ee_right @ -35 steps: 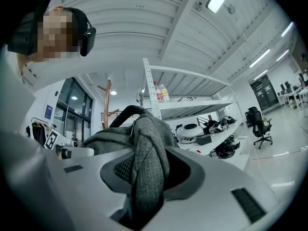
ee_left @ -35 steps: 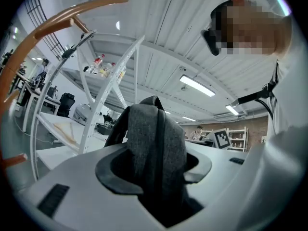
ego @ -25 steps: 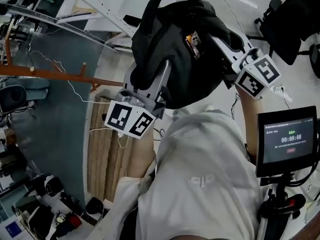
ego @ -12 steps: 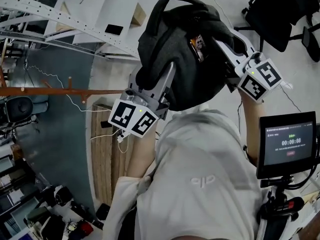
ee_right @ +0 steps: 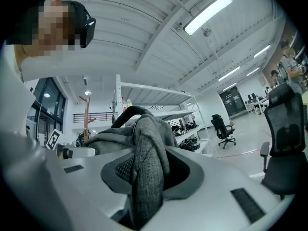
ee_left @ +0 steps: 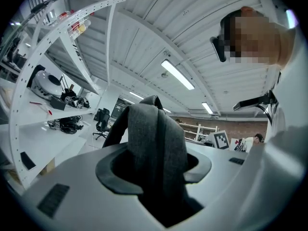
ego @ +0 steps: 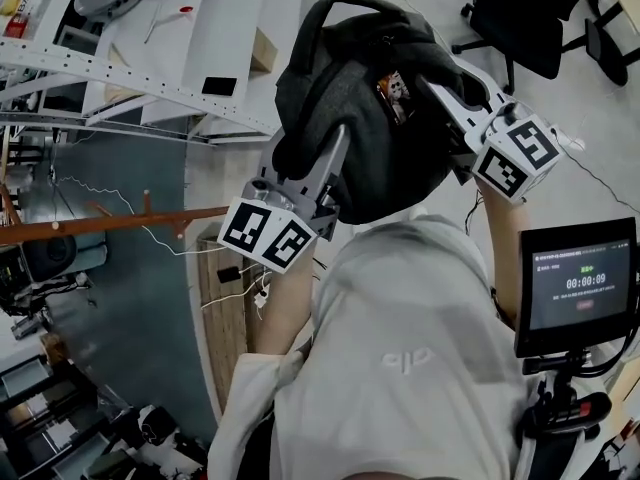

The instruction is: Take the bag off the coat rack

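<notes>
A dark grey bag point(ego: 370, 118) with a black top handle is held up in front of the person, clear of the brown wooden coat rack point(ego: 110, 223) at the left. My left gripper point(ego: 335, 153) grips a fold of the bag's grey fabric point(ee_left: 154, 143) from below left. My right gripper point(ego: 445, 93) holds the bag's other side, and its jaws are closing on a bunch of the fabric point(ee_right: 147, 162) that fills the gap. In the right gripper view the coat rack point(ee_right: 86, 114) stands far behind the bag.
White perforated shelving point(ego: 150, 78) with small items runs along the upper left. A black office chair point(ego: 530, 18) stands at the upper right. A screen on a stand point(ego: 582, 286) is close at the right. A wooden board point(ego: 225, 318) and a white cable lie on the floor.
Both grippers keep hold of the bag. The coat rack has slid lower and further left in the head view, while more of the white shelving has come into view.
</notes>
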